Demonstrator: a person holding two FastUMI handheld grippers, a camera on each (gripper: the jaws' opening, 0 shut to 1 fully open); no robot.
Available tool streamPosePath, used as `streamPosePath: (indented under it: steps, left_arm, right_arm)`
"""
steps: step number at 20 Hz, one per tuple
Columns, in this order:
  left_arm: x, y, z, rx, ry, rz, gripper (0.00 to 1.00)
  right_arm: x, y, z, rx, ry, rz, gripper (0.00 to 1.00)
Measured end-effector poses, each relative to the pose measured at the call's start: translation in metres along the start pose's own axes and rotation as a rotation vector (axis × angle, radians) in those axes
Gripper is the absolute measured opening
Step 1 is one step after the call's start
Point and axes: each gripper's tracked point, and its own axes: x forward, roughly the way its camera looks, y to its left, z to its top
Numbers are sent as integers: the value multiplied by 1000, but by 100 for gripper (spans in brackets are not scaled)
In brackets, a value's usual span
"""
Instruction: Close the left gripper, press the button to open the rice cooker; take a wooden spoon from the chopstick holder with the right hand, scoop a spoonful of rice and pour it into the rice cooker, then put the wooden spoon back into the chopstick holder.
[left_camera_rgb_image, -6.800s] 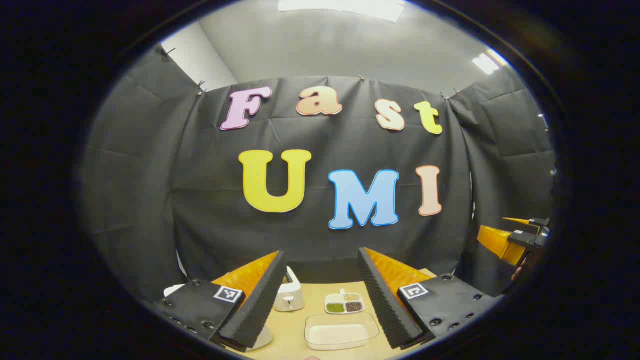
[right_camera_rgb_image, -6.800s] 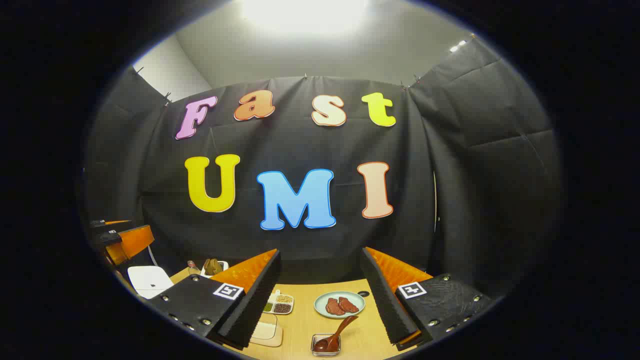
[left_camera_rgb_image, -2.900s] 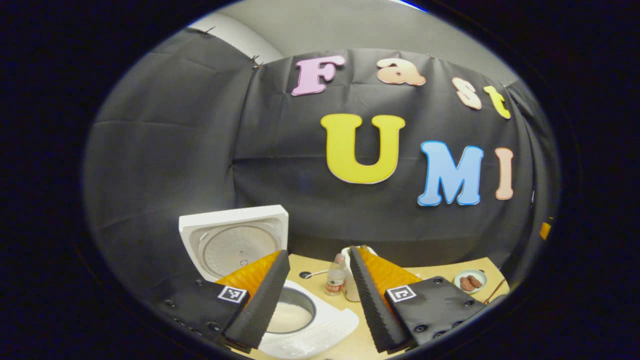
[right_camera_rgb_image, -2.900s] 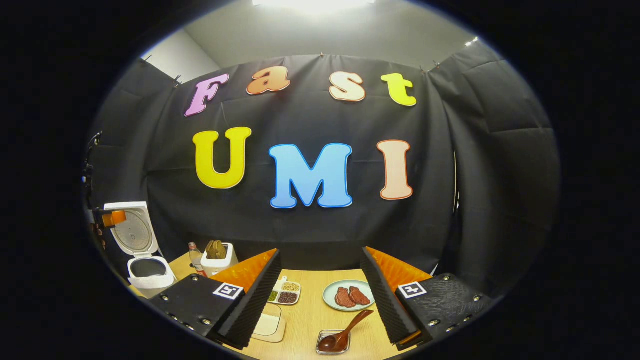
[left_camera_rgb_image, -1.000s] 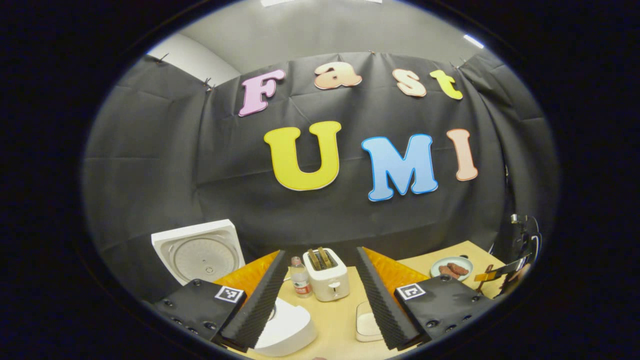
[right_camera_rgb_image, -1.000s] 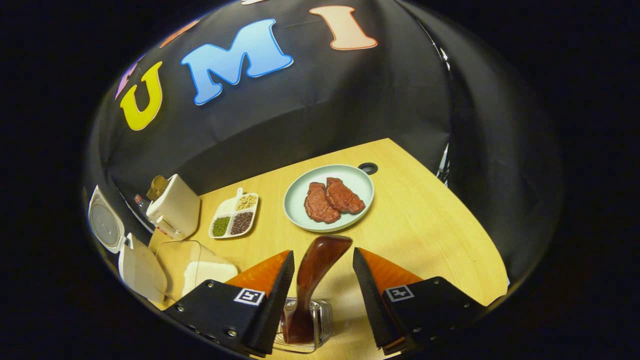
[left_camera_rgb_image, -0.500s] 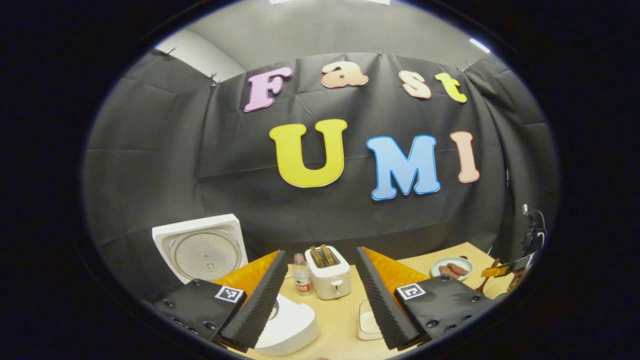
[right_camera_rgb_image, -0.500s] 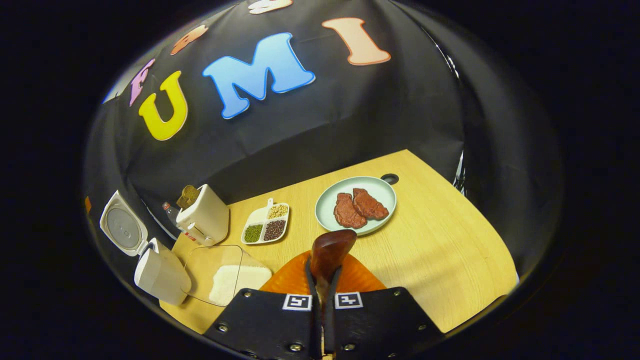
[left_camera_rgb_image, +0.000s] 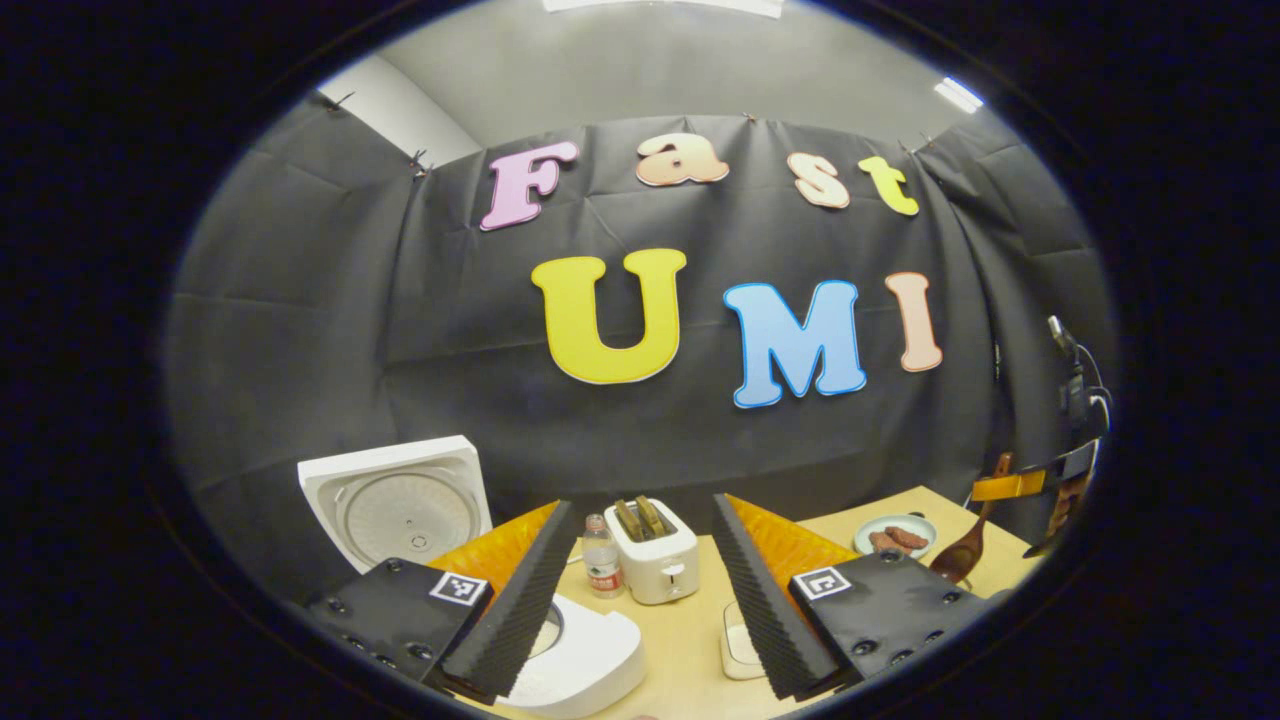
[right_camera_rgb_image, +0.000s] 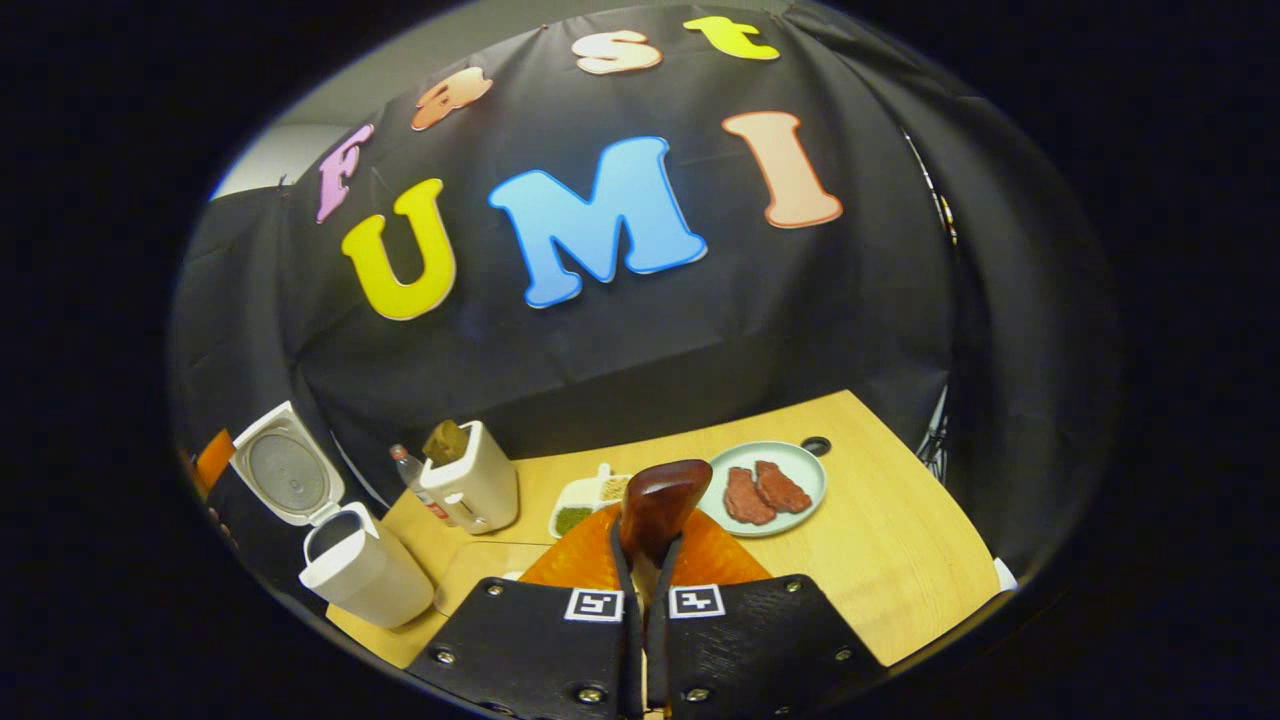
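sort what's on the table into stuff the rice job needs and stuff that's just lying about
Job:
rice cooker, lid up
wooden spoon, held in the right hand-held gripper
rice container, partly hidden
left hand-held gripper, open, idle

Lying about:
toaster
bottle
bean dish
plate of meat

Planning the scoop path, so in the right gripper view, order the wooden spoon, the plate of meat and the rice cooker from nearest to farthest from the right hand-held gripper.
1. Wooden spoon: clamped in the right hand-held gripper.
2. Plate of meat: just ahead, slightly right.
3. Rice cooker: far left, lid open.
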Motion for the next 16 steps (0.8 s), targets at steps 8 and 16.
streamPosePath:
  steps: [8,16]
  left_arm:
    - [-6,37,-3,-13,-3,-11,96]
    - [-4,73,-16,-4,28,-1,95]
  right_arm:
    - [77,95,-62,-92,99,105,2]
    - [127,104,-117,-253,129,47,2]
